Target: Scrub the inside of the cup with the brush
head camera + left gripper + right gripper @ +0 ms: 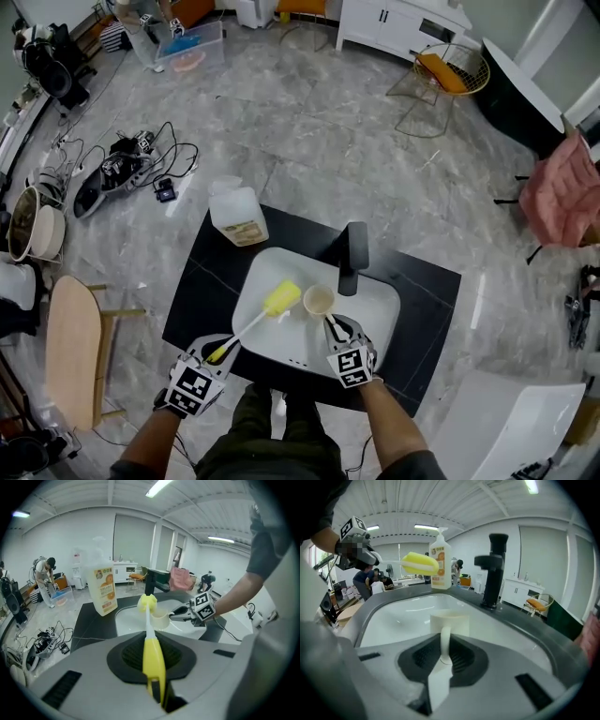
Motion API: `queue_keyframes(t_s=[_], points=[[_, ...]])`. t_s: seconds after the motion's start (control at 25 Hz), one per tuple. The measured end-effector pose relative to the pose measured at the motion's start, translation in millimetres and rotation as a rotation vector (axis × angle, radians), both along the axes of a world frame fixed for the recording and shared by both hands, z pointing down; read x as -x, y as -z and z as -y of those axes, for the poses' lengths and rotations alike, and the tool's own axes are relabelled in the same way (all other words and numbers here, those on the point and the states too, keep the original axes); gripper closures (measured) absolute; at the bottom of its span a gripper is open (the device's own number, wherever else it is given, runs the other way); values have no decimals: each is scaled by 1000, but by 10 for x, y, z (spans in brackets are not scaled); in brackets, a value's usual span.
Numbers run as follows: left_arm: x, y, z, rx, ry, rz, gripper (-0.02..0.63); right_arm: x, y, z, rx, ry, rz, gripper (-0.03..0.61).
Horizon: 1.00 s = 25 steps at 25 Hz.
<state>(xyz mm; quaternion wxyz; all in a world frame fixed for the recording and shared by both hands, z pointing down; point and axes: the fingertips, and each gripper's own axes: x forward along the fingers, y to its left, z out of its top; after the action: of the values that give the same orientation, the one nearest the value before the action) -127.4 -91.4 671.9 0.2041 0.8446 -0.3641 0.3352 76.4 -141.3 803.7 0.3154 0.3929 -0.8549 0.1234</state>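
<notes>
Your left tool [219, 352], at the counter's [427, 281] near edge, is clenched on the brush [279, 300] handle, with the brush head over the sink's [380, 305] left half. The cup [319, 301] is just right of it, handle pinched in your right tool [334, 328]. Faucet [353, 255] stands behind; bare basin to the right.

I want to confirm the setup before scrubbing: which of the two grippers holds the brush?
The left gripper: its jaws clamp the yellow brush by its handle. The right gripper instead holds the cream cup by its handle.
</notes>
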Motion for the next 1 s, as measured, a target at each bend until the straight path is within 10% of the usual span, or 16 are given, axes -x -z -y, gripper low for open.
queue_keyframes(t_s=[1.0], points=[[-499,1521,-440,-182,-395,-46,581,-497,2549,-755,-272,88,-244,538]])
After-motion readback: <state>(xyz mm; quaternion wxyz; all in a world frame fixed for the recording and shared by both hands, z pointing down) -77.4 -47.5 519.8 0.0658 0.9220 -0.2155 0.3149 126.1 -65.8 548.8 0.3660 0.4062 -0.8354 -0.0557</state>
